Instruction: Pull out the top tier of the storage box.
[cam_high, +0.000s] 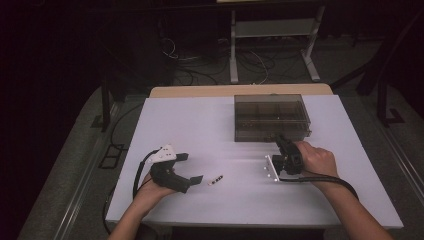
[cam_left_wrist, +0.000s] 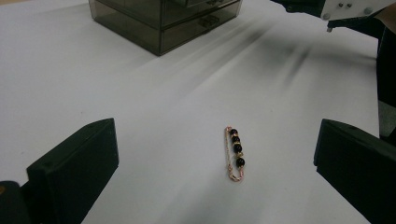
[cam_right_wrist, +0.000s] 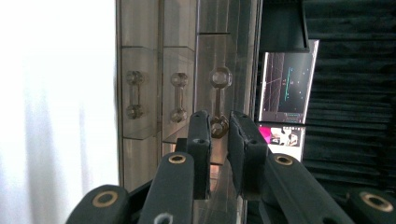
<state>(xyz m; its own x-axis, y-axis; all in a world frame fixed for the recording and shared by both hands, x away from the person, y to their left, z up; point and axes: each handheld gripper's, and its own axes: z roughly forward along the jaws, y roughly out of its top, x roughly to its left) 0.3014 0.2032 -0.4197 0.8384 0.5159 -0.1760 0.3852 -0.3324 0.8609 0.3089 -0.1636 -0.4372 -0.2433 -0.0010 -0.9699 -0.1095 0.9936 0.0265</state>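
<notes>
A small pin with black beads (cam_left_wrist: 235, 154) lies on the white table (cam_high: 200, 120). My left gripper (cam_left_wrist: 212, 156) rests low before it, open, and the pin lies ahead between the wide jaws. In the high view the pin (cam_high: 216, 180) is just right of the left gripper (cam_high: 192, 168). A smoky clear drawer box (cam_high: 270, 117) stands at the back right. My right gripper (cam_high: 279, 140) reaches its front. In the right gripper view, the right gripper (cam_right_wrist: 220, 140) is shut on one drawer handle (cam_right_wrist: 218, 100), with two other handles to the left.
The table's front edge (cam_high: 250, 225) is close to both forearms. Behind the table stand a desk frame (cam_high: 272, 45) and loose cables on the floor. A lit screen (cam_right_wrist: 285, 84) shows beyond the box (cam_right_wrist: 140, 93). The right gripper's plate (cam_left_wrist: 350, 8) is at the top right.
</notes>
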